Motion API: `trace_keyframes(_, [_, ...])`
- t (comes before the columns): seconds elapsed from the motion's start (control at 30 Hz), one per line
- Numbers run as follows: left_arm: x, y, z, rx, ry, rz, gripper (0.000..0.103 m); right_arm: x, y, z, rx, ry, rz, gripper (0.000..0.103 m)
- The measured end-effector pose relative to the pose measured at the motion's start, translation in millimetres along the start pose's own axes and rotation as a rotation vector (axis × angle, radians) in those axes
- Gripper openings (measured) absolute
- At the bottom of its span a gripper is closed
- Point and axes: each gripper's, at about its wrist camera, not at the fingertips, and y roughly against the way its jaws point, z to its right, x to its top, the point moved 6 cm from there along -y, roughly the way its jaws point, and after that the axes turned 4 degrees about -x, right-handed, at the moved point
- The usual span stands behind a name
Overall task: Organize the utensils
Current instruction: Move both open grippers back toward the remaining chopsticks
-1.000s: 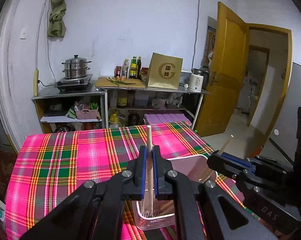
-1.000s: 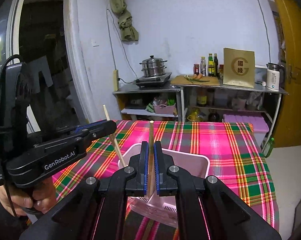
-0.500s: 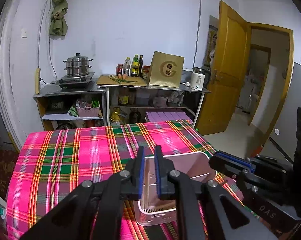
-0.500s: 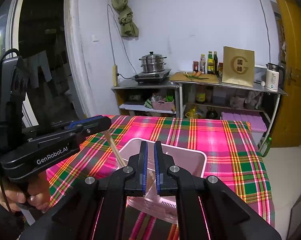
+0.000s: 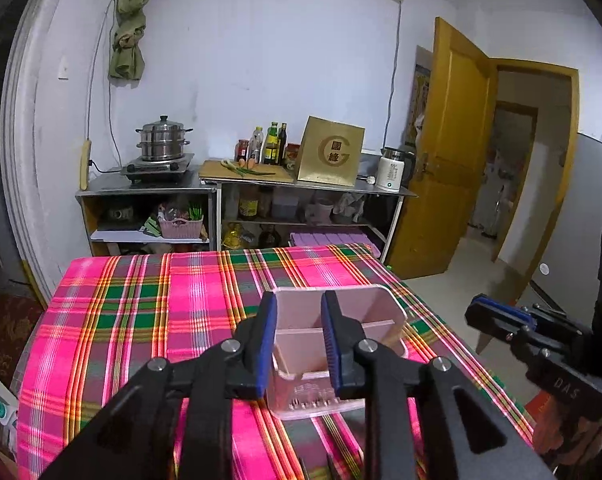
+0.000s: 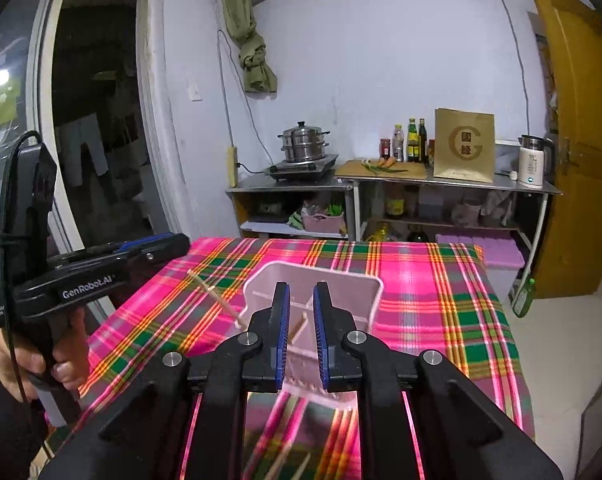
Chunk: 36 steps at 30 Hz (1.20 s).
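table | pink-green plaid cloth | pink utensil holder standing on it

One pink utensil holder; two chopsticks visible at it; two grippers, left and right; one plaid tablecloth.

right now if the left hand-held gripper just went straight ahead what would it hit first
Probably the pink bin. The left hand-held gripper is open and empty, and the bin sits on the plaid cloth right in line with the gap between its fingers. Depth is hard to judge, but the near wall looks closest.
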Motion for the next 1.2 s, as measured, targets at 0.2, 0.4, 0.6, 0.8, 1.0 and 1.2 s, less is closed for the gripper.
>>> trace_keyframes(0.2, [-35, 29, 17, -0.005, -0.019, -0.01, 0.024, -29, 37, 8, -0.015, -0.032, 0.002, 0.012])
trace_keyframes(0.4, [-75, 46, 34, -0.043, -0.021, -0.049, 0.024, -59, 65, 15, -0.044, -0.039, -0.01, 0.012])
trace_keyframes(0.6, [-111, 55, 41, -0.058, 0.001, -0.091, 0.024, -89, 81, 24, -0.024, -0.09, -0.058, 0.012])
trace_keyframes(0.8, [-141, 58, 47, -0.066, 0.008, -0.136, 0.024, -115, 85, 30, -0.042, -0.1, -0.095, 0.012])
trace_keyframes(1.0, [-158, 49, 50, -0.07, 0.022, -0.184, 0.024, -130, 78, 38, -0.052, -0.115, -0.131, 0.012])
trace_keyframes(1.2, [-167, 32, 59, -0.094, 0.023, -0.234, 0.024, -139, 68, 46, -0.074, -0.13, -0.16, 0.012])
